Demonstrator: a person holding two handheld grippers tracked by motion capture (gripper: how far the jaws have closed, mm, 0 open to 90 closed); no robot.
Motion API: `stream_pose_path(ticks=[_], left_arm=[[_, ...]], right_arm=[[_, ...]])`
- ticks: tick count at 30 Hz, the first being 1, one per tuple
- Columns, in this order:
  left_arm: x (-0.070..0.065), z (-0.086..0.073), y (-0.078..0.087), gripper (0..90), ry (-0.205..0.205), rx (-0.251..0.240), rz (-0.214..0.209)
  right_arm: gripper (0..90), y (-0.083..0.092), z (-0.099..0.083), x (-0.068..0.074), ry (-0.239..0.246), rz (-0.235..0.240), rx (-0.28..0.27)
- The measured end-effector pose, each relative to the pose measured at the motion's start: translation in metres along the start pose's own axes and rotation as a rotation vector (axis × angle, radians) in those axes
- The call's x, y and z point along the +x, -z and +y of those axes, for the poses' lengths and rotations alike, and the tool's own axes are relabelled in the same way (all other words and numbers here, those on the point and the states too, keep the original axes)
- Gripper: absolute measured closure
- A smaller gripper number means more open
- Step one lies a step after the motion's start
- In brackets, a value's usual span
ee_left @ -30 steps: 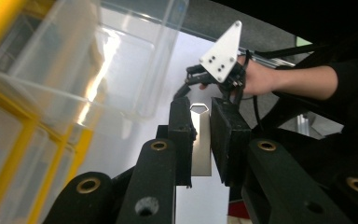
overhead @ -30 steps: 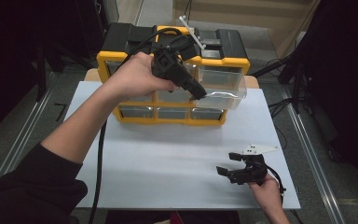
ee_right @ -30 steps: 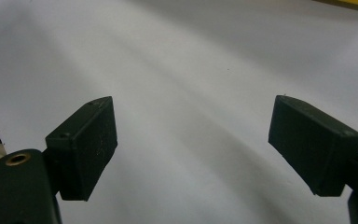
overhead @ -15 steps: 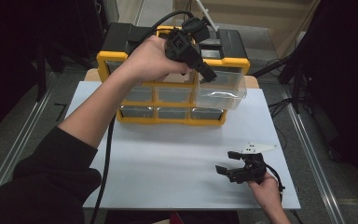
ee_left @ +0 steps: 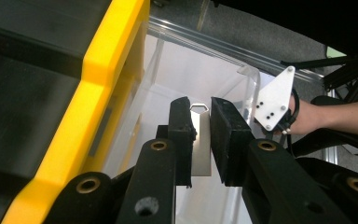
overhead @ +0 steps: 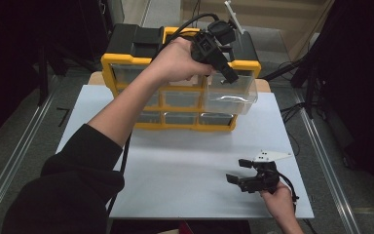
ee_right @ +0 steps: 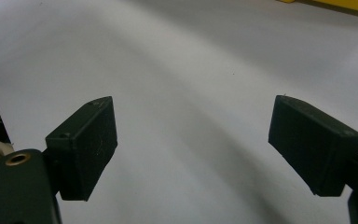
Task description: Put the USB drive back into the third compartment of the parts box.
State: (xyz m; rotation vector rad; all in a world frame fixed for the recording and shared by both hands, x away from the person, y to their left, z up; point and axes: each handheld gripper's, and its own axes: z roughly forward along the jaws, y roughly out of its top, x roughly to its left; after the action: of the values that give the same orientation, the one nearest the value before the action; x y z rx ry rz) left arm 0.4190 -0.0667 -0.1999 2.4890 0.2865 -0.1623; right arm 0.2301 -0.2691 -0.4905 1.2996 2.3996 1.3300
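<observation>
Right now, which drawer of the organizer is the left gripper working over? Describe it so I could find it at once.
Start at the yellow organizer at the far edge of the white table. Its front is a grid of small clear drawers; go to the top row's right end. That clear drawer is the one pulled out toward the person, and the left gripper hangs over it, shut on a flat metal piece.

L hand-held gripper (overhead: 231,78) moved right, over open drawer (overhead: 231,100) (top-right).

The metal plate (ee_left: 200,140) sits between the left claw (ee_left: 200,135) pads, over the pulled-out drawer (overhead: 231,95) of the cabinet (overhead: 126,63); the right claw (overhead: 243,173) is well apart.
</observation>
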Motion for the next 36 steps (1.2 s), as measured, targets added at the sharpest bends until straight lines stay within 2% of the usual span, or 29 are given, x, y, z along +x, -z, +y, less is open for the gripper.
stream_pose_path(ticks=[7, 10, 11, 12, 14, 16, 20, 26, 31, 33, 35, 36], left_arm=[[0.000, 0.003, -0.010, 79.9, -0.004, -0.024, -0.007], [0.000, 0.002, -0.013, 79.8, -0.004, -0.018, -0.010], [0.000, 0.001, -0.014, 77.3, 0.003, -0.022, -0.005], [0.000, 0.001, -0.014, 71.1, 0.015, -0.041, 0.003], [0.001, 0.000, -0.010, 54.7, 0.037, -0.087, 0.013], [0.003, -0.004, -0.005, 45.3, 0.037, -0.116, -0.007], [0.001, -0.014, 0.003, 38.3, 0.031, -0.109, -0.005], [-0.003, -0.033, 0.021, 36.2, 0.024, -0.098, 0.007], [-0.008, -0.052, 0.034, 36.1, 0.019, -0.108, 0.011], [-0.012, -0.062, 0.036, 34.4, 0.024, -0.119, -0.002], [-0.016, -0.068, 0.039, 34.5, 0.029, -0.125, 0.015], [-0.017, -0.071, 0.041, 34.5, 0.032, -0.123, 0.004]], right_arm=[[13.7, 0.001, 0.000, 0.000, 0.001, 0.001, -0.002], [13.7, 0.000, -0.001, 0.000, 0.000, 0.004, 0.000], [13.7, 0.000, 0.000, 0.000, -0.001, 0.003, 0.002], [13.7, 0.000, 0.000, 0.000, -0.003, 0.004, 0.002], [13.7, 0.000, 0.000, 0.000, -0.001, 0.006, -0.001], [13.7, 0.000, 0.000, 0.000, 0.007, 0.007, -0.002], [13.7, -0.001, 0.001, 0.000, 0.004, 0.008, 0.004], [13.7, 0.000, 0.002, 0.002, 0.012, 0.010, -0.018], [13.7, -0.001, 0.002, 0.001, 0.009, 0.007, -0.010], [13.7, -0.001, 0.002, 0.002, 0.011, 0.005, -0.007], [13.7, -0.001, 0.002, 0.002, 0.016, 0.006, -0.005], [13.7, -0.001, 0.002, 0.002, 0.017, 0.003, -0.004]])
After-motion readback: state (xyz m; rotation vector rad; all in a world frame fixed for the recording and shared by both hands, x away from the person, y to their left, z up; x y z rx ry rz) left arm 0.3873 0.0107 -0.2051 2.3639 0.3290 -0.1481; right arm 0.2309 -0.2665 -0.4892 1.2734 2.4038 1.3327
